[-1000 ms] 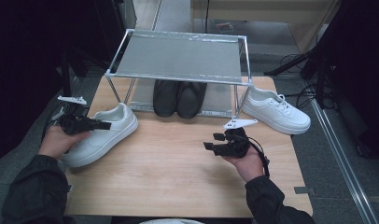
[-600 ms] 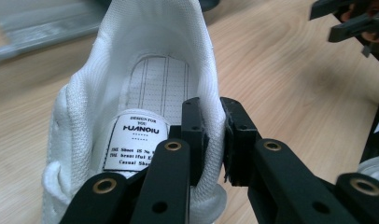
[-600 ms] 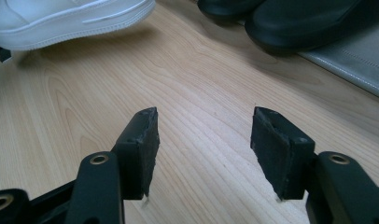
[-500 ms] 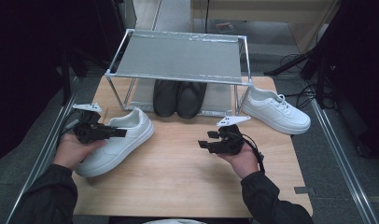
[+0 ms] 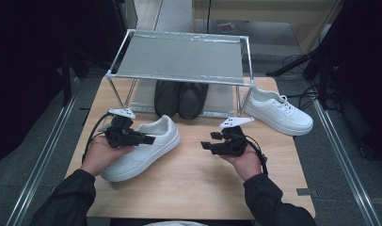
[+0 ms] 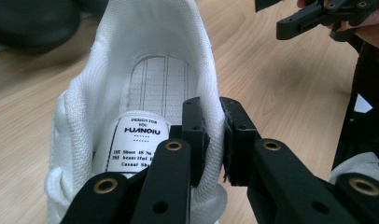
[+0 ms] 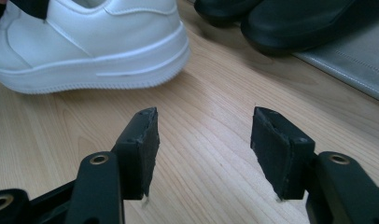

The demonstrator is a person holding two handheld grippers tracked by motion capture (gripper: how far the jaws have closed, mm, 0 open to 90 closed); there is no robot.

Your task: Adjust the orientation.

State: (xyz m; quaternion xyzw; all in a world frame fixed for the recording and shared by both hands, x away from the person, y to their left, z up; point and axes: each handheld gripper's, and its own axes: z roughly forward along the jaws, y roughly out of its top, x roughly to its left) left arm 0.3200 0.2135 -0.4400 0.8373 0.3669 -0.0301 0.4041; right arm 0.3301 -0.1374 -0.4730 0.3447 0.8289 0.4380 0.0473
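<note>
Left gripper view: jaws clamped on the collar wall of the white sneaker [image 6: 145,93], one pad inside, one outside. Left gripper [image 5: 132,137] holds it on the wooden surface [image 5: 198,174], before the shoe rack [image 5: 179,59]. Right gripper [image 5: 212,143] hovers nearby, jaws apart, empty.

Clearance on the worktop [image 5: 194,183]

Bare wood lies open between the white shoe [image 5: 147,146] and the right gripper [image 5: 209,141]. The rack [image 5: 179,59], the black shoes [image 5: 180,98] under it and a second white shoe [image 5: 278,112] block the far side.
</note>
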